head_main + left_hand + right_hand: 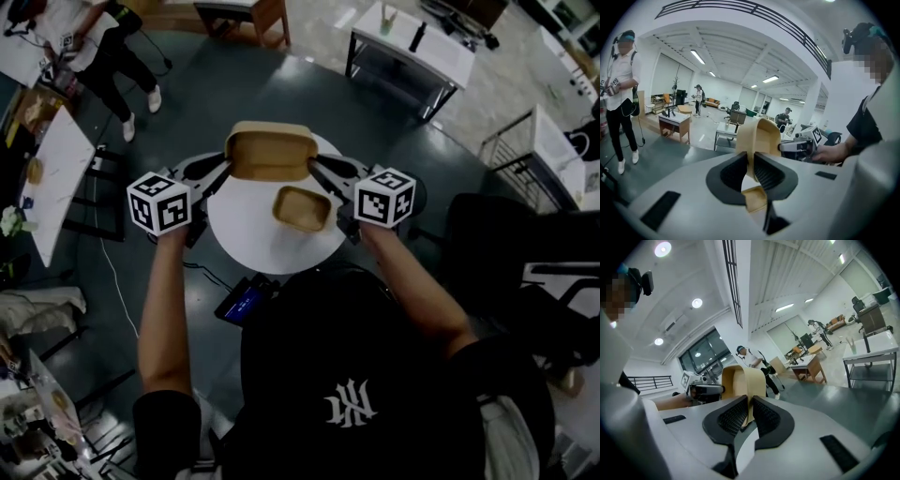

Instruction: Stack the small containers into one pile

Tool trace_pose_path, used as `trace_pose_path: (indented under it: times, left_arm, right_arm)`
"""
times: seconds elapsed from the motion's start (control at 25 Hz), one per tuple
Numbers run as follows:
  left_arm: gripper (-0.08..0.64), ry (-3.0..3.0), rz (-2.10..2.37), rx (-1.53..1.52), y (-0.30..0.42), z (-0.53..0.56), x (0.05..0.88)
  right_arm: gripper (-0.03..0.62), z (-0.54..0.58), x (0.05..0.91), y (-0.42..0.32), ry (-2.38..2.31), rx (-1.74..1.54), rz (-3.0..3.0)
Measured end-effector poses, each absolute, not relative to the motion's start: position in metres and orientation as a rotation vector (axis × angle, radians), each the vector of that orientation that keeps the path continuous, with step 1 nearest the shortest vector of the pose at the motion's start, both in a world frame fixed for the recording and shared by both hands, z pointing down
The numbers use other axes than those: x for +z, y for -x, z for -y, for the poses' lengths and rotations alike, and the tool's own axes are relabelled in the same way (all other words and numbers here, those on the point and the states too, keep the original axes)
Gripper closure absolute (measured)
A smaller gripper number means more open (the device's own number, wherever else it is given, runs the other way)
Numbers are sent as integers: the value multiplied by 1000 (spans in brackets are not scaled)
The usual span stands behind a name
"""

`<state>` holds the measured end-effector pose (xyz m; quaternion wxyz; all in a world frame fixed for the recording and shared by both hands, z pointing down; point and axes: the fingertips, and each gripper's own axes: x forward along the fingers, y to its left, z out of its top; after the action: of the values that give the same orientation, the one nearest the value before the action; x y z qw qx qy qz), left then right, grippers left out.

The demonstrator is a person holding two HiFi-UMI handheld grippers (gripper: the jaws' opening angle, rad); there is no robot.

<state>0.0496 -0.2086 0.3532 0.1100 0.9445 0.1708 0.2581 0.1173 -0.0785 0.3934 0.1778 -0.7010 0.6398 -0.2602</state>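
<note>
The left gripper (223,171) and right gripper (316,168) each pinch a thin rim of the box (270,155); it looks light and bendy.

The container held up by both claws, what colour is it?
Light brown all over. The light brown rectangular container shows best in the head view.

Head view: cap (356,394) covers the near edge of the round tabletop (246,239); raised container (270,155) covers its far edge.
Left gripper view: small container (754,199) shows only 1 corner in the gap below the left hand-held gripper (751,169); rest hidden.
Right gripper view: right hand-held gripper (750,414) hides the raised container's lower wall.
</note>
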Motion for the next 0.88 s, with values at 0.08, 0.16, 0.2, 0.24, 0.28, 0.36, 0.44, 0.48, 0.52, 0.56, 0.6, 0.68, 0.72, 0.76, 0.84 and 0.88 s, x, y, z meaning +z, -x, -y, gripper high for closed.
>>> trace_pose_path:
  times: [0.08, 0.16, 0.2, 0.24, 0.28, 0.36, 0.44, 0.48, 0.52, 0.56, 0.6, 0.68, 0.72, 0.76, 0.84, 0.88]
  left_arm:
    - [513, -2766, -519, 776, -55, 188, 348]
    - [514, -2759, -546, 798, -54, 163, 346]
    - [514, -2757, -565, 812, -52, 150, 346]
    - [514, -2755, -585, 827, -49, 139, 346]
    - [514, -2754, -601, 843, -47, 130, 348]
    - [515, -2744, -625, 871, -39, 113, 351]
    - [515, -2727, -654, 897, -28, 93, 355]
    - [515, -2718, -671, 913, -24, 84, 357]
    - [515, -2709, -685, 931, -21, 78, 361]
    - [515, -2698, -696, 953, -20, 73, 365]
    - [515, -2686, -705, 976, -18, 70, 370]
    - [517, -2664, -718, 1020, -14, 64, 377]
    - [517, -2655, -724, 1037, -12, 60, 380]
    - [517, -2647, -731, 1051, -10, 55, 382]
    - [518, -2633, -744, 1076, -9, 47, 388]
    - [518, -2625, -750, 1090, -8, 44, 392]
  right_arm:
    - [532, 57, 388, -120, 1974, -729, -1798]
    - [532, 30, 386, -115, 1973, -719, -1774]
    - [532, 16, 386, -110, 1974, -714, -1757]
    - [532, 4, 388, -104, 1973, -712, -1743]
    - [532, -6, 390, -99, 1970, -715, -1732]
    - [532, -24, 395, -85, 1961, -736, -1717]
    - [532, -46, 399, -69, 1957, -748, -1689]
    - [532, -55, 401, -63, 1958, -749, -1672]
    - [532, -62, 404, -59, 1956, -751, -1654]
    - [532, -67, 408, -56, 1951, -758, -1638]
    - [532, -70, 411, -53, 1944, -768, -1624]
    - [531, -77, 418, -45, 1927, -789, -1605]
    - [532, -82, 419, -42, 1921, -795, -1598]
    - [532, -87, 421, -38, 1917, -797, -1589]
    - [531, -96, 425, -35, 1916, -801, -1569]
    - [531, -98, 429, -33, 1917, -807, -1556]
